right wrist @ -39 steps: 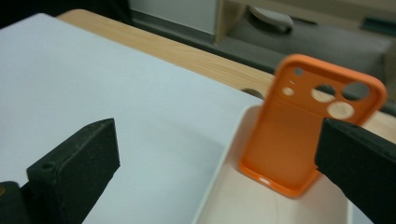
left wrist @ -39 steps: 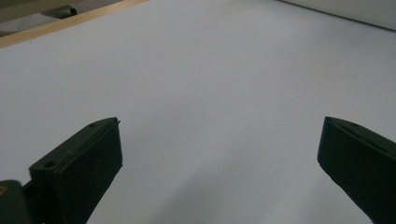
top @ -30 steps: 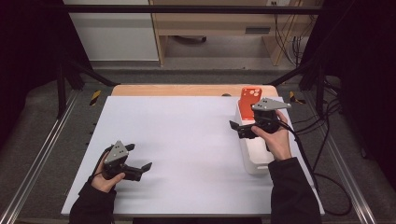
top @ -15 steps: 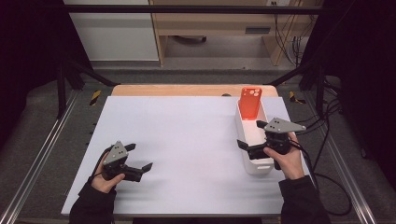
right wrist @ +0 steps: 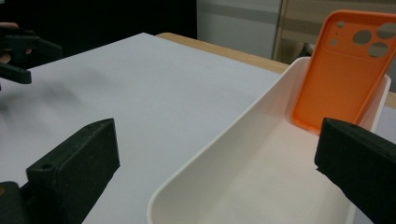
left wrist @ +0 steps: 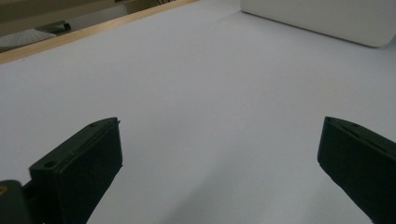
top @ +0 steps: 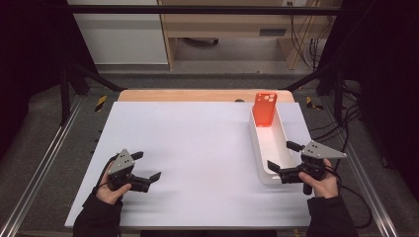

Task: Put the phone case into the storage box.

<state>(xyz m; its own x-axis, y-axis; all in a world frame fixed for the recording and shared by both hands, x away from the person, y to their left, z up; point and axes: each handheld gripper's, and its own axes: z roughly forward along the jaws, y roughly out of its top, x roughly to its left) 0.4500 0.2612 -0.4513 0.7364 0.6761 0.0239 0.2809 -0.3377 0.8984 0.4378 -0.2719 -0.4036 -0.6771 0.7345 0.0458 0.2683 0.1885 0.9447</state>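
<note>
An orange phone case leans upright against the far end wall of a long white tray at the table's right. My right gripper is open at the tray's near end, one jaw over the tray and one outside its left wall, holding nothing. My left gripper is open just above the bare white table at the near left. The tray's near corner lies far beyond its jaws.
A wooden strip borders the table's far edge. Metal frame rails run along both sides. Cables lie to the right of the table. The left gripper appears far off in the right gripper view.
My right gripper has drawn back toward the near edge, from beside the phone case to the tray's near end. The case now stands free in the tray. The left gripper has stayed put.
</note>
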